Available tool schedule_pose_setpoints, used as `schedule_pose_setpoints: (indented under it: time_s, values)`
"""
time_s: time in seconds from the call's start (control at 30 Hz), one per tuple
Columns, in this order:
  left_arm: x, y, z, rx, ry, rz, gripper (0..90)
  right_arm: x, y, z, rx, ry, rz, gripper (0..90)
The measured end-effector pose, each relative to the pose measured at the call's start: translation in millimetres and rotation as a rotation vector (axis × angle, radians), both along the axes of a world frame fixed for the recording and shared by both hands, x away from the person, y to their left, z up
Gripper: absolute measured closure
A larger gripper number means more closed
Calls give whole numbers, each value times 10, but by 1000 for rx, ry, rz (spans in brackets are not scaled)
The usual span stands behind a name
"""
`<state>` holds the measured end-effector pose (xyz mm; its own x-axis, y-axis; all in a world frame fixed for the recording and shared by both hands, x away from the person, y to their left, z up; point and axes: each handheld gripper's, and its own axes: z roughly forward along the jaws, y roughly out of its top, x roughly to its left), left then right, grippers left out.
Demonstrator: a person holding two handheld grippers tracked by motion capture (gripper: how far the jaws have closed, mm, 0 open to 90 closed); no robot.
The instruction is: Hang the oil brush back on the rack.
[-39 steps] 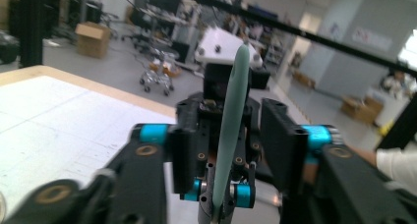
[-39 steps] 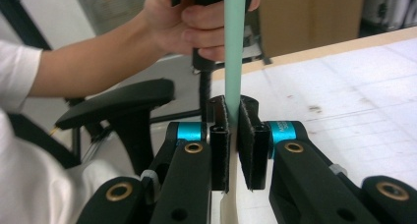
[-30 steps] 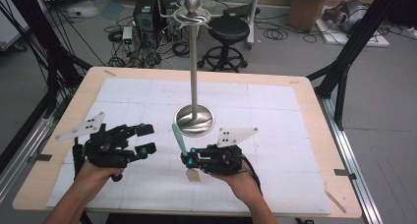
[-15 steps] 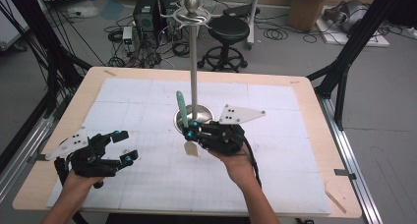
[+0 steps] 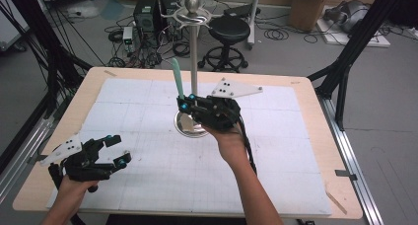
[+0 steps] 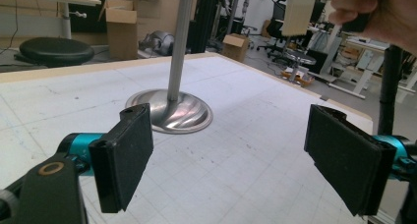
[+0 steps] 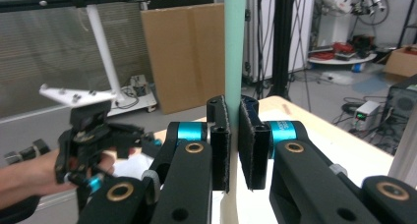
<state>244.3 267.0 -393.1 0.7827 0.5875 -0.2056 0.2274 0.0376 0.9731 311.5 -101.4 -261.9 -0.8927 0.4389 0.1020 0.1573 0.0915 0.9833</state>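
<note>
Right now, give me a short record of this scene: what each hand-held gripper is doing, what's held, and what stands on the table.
right hand-held gripper: shut on the green spatula, raised beside the pole
spatula: upright, green end up
left hand-held gripper: open, nothing between the jaws, low near the table's front left
metal stand: upright, round base on the white mat
table: wooden edge around the mat

The stand (image 5: 192,121) rests mid-table (image 5: 315,136), with the stool (image 5: 229,30) behind it.

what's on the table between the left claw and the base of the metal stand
Nothing: in the high view, bare gridded mat runs from the left claw to the stand's base. The left gripper view agrees.
</note>
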Motion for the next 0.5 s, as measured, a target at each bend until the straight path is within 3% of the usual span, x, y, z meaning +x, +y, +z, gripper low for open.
schedule_pose_setpoints:
  time_s: [0.2,0.5]
  values:
    - [-2,-8,-10,1,3,-13,192,112,88,197,3,-9,-26,840]
    - [-3,-2,-7,-13,2,-14,193,260,151,319,22,12,-46,840]
